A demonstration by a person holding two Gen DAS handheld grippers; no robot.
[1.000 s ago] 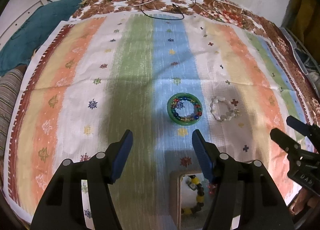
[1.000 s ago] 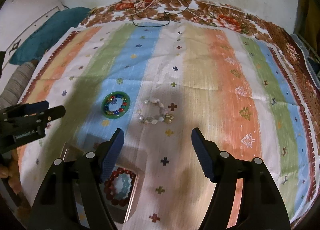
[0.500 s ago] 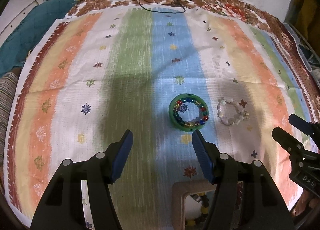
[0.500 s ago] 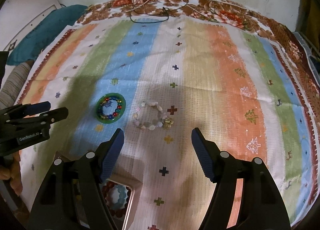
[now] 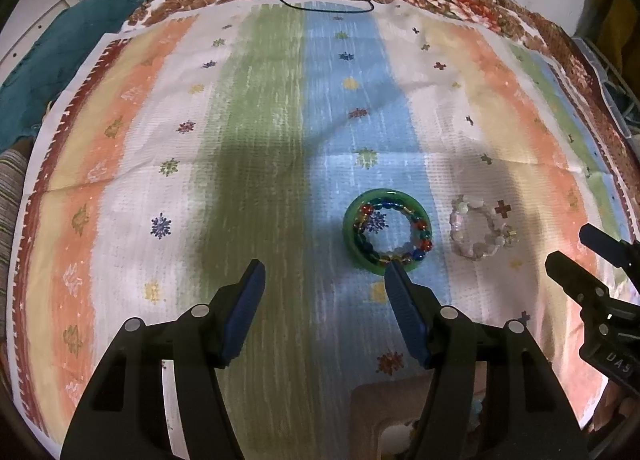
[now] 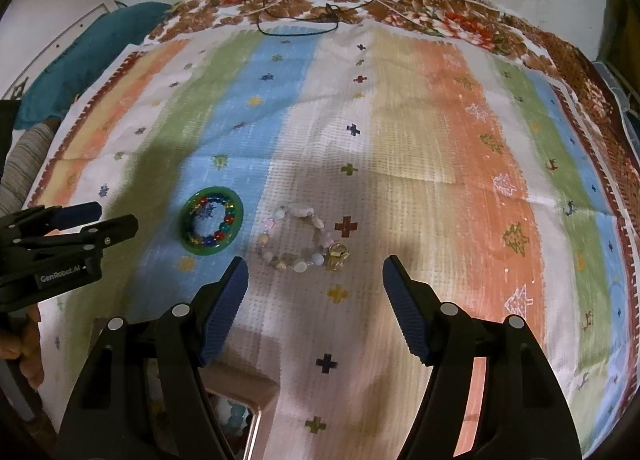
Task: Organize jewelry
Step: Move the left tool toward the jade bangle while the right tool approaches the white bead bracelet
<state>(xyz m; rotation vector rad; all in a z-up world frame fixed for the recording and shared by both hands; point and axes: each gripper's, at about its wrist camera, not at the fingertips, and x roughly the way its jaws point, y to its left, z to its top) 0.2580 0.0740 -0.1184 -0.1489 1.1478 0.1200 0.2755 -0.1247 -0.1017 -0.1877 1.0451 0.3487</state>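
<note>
The right gripper (image 6: 312, 272), open and empty, has the pale bead bracelet (image 6: 298, 238) at 12 o'clock; the left gripper (image 5: 324, 276), also open, sits farther off.

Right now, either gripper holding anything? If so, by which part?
Nothing held. Left gripper and right gripper are both open and empty above the cloth; green bangle and pale bead bracelet lie untouched.
</note>
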